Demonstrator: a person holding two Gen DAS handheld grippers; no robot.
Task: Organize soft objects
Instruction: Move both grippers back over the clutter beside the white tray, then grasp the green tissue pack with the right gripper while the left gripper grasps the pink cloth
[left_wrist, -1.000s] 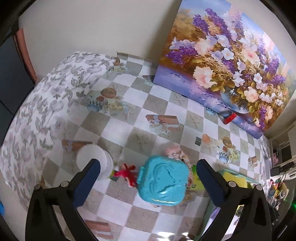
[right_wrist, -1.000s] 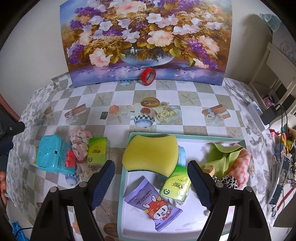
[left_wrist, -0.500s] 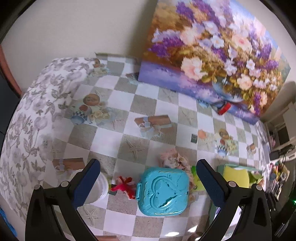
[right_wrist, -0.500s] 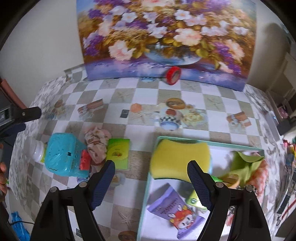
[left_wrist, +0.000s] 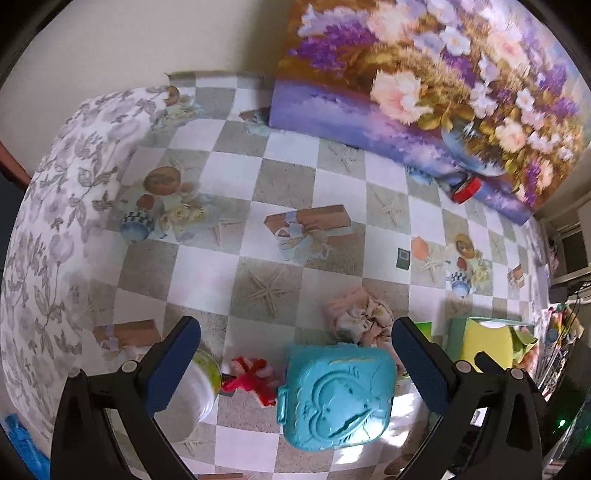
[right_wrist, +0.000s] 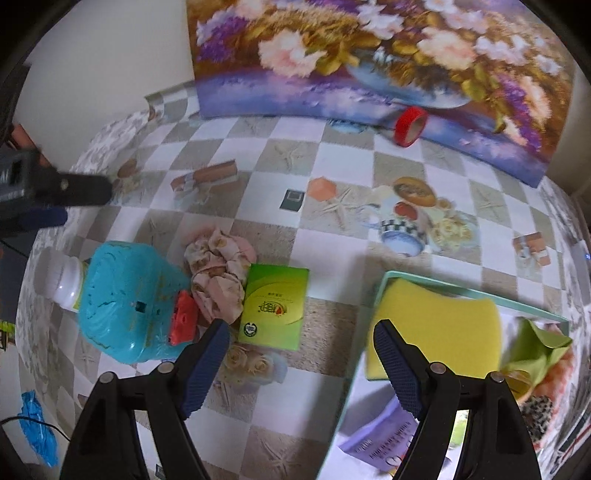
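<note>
1. right gripper (right_wrist: 297, 349) spread wide, holding nothing; left gripper (left_wrist: 295, 350) likewise spread over the glossy teal plastic case (left_wrist: 338, 398).
2. flat rectangular green tissue pack (right_wrist: 274, 306) lies at 12 o'clock of the right gripper, long axis 12-to-6, touching the crumpled pink cloth (right_wrist: 219, 275).
3. spongy yellow block (right_wrist: 434, 328) sits in the mint tray (right_wrist: 380, 295) at 2 o'clock.
4. checkered oilcloth table (right_wrist: 295, 166); floral painting (right_wrist: 369, 55) behind.

Soft, even daylight over the table (left_wrist: 280, 192), nothing harsh. Bright glare patches low in the left view beside the teal case (left_wrist: 338, 397), and a washed-out white tray (right_wrist: 354, 406) in the right. Faint shadows under things. The painting (right_wrist: 369, 55) is smeared with motion blur; fisheye bends every edge, corners gone black.
</note>
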